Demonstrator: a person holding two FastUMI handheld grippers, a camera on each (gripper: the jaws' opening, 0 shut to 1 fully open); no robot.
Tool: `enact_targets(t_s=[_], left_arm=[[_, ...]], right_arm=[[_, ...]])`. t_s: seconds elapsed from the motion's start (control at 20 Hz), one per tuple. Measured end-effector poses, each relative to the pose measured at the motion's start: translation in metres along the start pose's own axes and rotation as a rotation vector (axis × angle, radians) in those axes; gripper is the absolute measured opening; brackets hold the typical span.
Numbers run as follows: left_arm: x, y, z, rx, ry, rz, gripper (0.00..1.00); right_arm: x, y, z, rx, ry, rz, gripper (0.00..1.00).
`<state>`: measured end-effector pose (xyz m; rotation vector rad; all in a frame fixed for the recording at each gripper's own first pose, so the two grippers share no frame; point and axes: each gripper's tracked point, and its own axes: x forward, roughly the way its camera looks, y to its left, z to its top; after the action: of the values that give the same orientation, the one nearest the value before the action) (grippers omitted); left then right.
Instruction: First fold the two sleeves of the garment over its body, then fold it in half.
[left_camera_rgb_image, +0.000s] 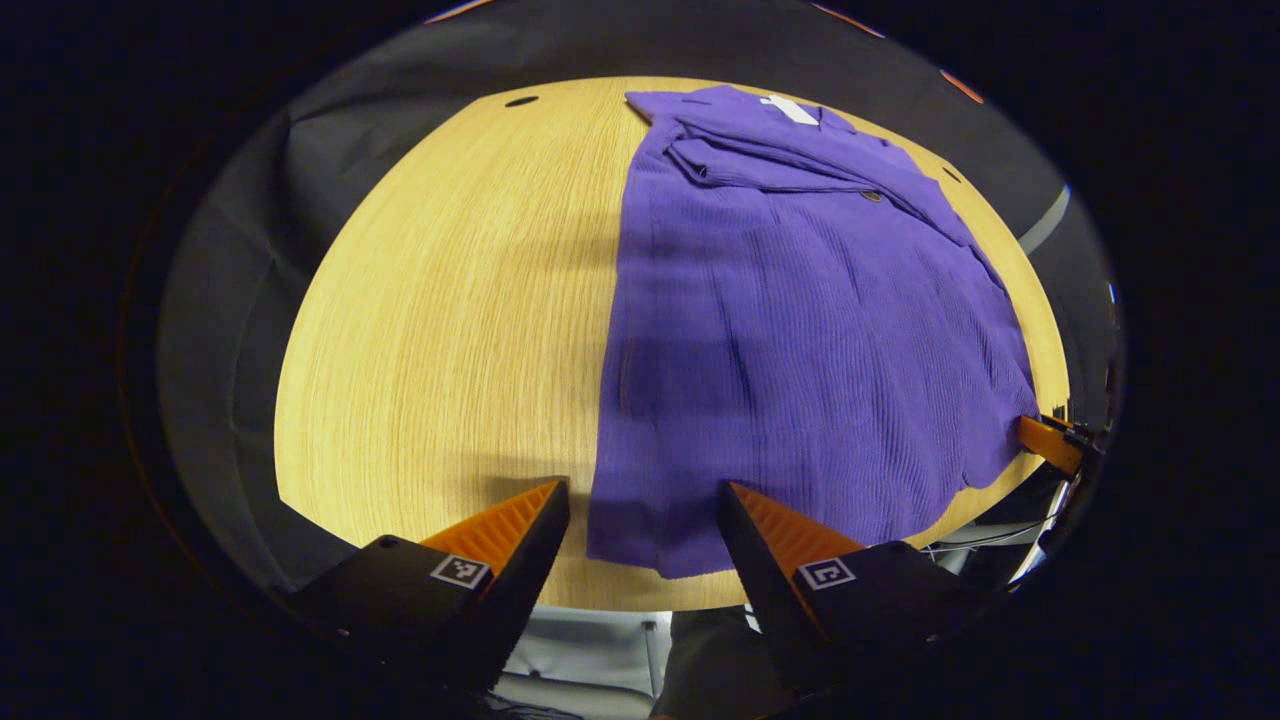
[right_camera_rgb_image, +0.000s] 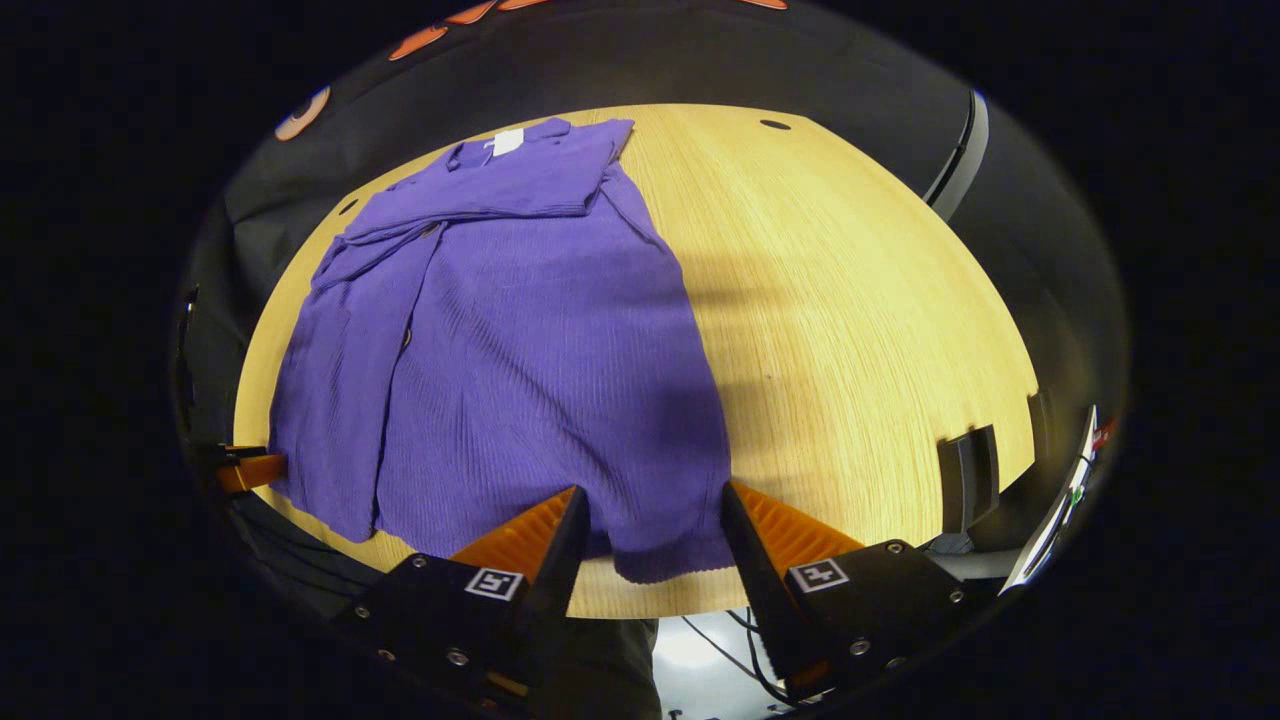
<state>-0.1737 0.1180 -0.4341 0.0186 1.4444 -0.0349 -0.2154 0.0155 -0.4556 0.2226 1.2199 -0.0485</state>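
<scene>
Both grippers are hovering released: left gripper (left_camera_rgb_image: 645, 500) and right gripper (right_camera_rgb_image: 650, 505) each facing a near hem corner of the garment (left_camera_rgb_image: 800, 330), its length running directly away.

**A wooden table and the purple garment on it**

We see a light wooden table (left_camera_rgb_image: 440, 330) with fine straight grain running along its top, ringed by the booth's dark cloth. Small dark holes sit near its far edge. A purple ribbed garment (left_camera_rgb_image: 800, 340) lies flat on the wood, collar at the far side and hem at the near edge. We see both sleeves folded across its upper body. In the right gripper view the garment (right_camera_rgb_image: 520, 340) covers the left part of the table (right_camera_rgb_image: 860, 330), leaving bare wood beside it.
</scene>
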Motion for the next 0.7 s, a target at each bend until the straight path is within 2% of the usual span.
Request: enact_targets(t_s=[0.05, 0.1, 0.15, 0.2, 0.25, 0.3, 0.35, 0.4, 0.55, 0.7], left_arm=[[0.0, -0.003, 0.0, -0.006, 0.023, -0.005, 0.93], [0.0, -0.003, -0.001, -0.023, 0.048, -0.01, 0.78], [0.003, -0.005, 0.004, -0.032, 0.056, -0.015, 0.63], [0.005, -0.008, 0.008, -0.026, 0.065, -0.026, 0.49], [0.007, -0.011, 0.014, -0.016, 0.066, -0.039, 0.45], [0.013, -0.018, 0.017, -0.009, 0.067, -0.048, 0.33], [0.01, -0.021, 0.018, 0.002, 0.064, -0.051, 0.28], [0.01, -0.021, 0.019, 0.021, 0.066, -0.052, 0.19], [0.008, -0.018, 0.017, 0.042, 0.056, -0.072, 0.12], [0.006, -0.021, 0.015, -0.016, 0.073, -0.136, 0.08]], right_arm=[[-0.002, 0.004, -0.001, 0.001, 0.011, 0.008, 0.72], [-0.002, 0.009, -0.002, 0.004, 0.017, 0.018, 0.67], [0.0, 0.011, -0.002, 0.009, 0.019, 0.023, 0.54], [-0.002, 0.012, -0.003, 0.013, 0.021, 0.029, 0.48], [0.0, 0.014, -0.003, 0.025, 0.026, 0.034, 0.38], [0.0, 0.013, -0.002, 0.038, 0.025, 0.032, 0.32], [0.001, 0.015, 0.0, 0.054, 0.027, 0.037, 0.23], [0.001, 0.015, 0.0, 0.069, 0.029, 0.042, 0.17], [0.0, 0.016, 0.003, 0.122, 0.037, 0.053, 0.07], [-0.008, 0.017, 0.015, 0.111, 0.011, 0.06, 0.05]])
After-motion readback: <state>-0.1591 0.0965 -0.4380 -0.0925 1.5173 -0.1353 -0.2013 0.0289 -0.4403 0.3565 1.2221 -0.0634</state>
